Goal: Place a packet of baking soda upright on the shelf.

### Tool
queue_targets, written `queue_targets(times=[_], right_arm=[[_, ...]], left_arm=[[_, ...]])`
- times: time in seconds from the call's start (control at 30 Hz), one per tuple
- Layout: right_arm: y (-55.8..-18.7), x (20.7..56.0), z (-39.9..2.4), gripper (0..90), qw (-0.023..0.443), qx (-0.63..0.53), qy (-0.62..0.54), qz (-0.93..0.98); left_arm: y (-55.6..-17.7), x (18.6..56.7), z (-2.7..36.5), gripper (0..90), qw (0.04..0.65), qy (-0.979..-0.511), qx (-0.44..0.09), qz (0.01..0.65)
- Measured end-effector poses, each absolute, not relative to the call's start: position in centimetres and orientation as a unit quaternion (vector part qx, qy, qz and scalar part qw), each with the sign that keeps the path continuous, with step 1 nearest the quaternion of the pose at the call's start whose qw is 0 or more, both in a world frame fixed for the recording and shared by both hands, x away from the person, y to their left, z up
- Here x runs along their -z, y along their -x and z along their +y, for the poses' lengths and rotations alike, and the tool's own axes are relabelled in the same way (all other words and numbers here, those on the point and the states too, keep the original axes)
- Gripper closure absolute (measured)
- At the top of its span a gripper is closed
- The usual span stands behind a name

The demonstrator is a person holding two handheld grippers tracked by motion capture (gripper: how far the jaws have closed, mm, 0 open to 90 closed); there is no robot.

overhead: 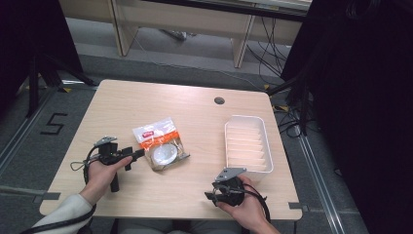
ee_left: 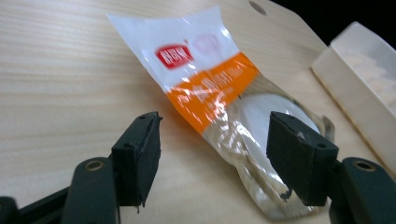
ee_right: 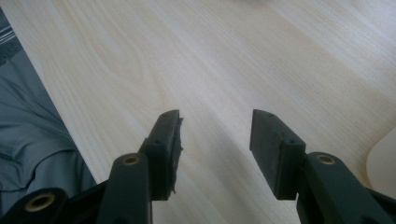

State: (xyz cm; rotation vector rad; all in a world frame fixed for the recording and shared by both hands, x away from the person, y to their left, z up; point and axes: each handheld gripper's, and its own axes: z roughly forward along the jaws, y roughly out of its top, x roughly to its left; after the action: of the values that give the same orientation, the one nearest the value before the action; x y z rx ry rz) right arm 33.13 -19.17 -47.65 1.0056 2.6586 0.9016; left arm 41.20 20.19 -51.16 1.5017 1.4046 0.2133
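Left hand-held gripper (overhead: 136, 155): jaws wide open, nothing held, at the near end of the clear plastic bag with orange band and white round lid (overhead: 161, 143), mid light-wood desk (overhead: 195, 112). Right hand-held gripper (overhead: 210, 194): open, empty, beside white ribbed plastic tray (overhead: 247, 143).

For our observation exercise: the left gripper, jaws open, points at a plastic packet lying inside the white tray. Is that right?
Not quite. The packet lies on the bare table, left of the white tray and apart from it, as the high view shows. The rest holds: the left gripper points at it with jaws open.
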Motion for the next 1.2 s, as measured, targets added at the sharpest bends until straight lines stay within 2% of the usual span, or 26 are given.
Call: queue_targets(times=[0.37, 0.4, 0.73, 0.77, 0.97, 1.03, 1.2], right_arm=[[-33.1, 47.6, -19.0, 53.9, 0.082, -0.302, -0.334, 0.889], [-33.2, 47.8, -19.0, 53.9, 0.093, -0.307, -0.334, 0.886], [-33.1, 47.8, -18.9, 54.1, 0.089, -0.309, -0.334, 0.886], [-33.0, 47.5, -18.9, 54.1, 0.078, -0.303, -0.335, 0.889], [-33.1, 47.8, -18.9, 54.2, 0.089, -0.309, -0.334, 0.886], [-32.9, 47.6, -18.8, 54.1, 0.07, -0.306, -0.34, 0.887], [-32.9, 47.6, -18.8, 54.1, 0.074, -0.304, -0.337, 0.888]], left_arm=[[-44.8, 51.8, 19.9, 38.3, 0.511, -0.613, -0.087, 0.597], [-44.9, 51.9, 19.9, 38.4, 0.511, -0.611, -0.087, 0.598], [-46.0, 52.5, 20.1, 40.3, 0.509, -0.607, -0.08, 0.605], [-46.1, 52.6, 20.1, 40.5, 0.509, -0.605, -0.078, 0.607], [-46.6, 52.8, 20.1, 41.9, 0.511, -0.598, -0.072, 0.613], [-46.8, 53.0, 20.1, 42.7, 0.512, -0.594, -0.066, 0.618], [-46.9, 53.0, 20.0, 45.0, 0.515, -0.592, -0.061, 0.617]])
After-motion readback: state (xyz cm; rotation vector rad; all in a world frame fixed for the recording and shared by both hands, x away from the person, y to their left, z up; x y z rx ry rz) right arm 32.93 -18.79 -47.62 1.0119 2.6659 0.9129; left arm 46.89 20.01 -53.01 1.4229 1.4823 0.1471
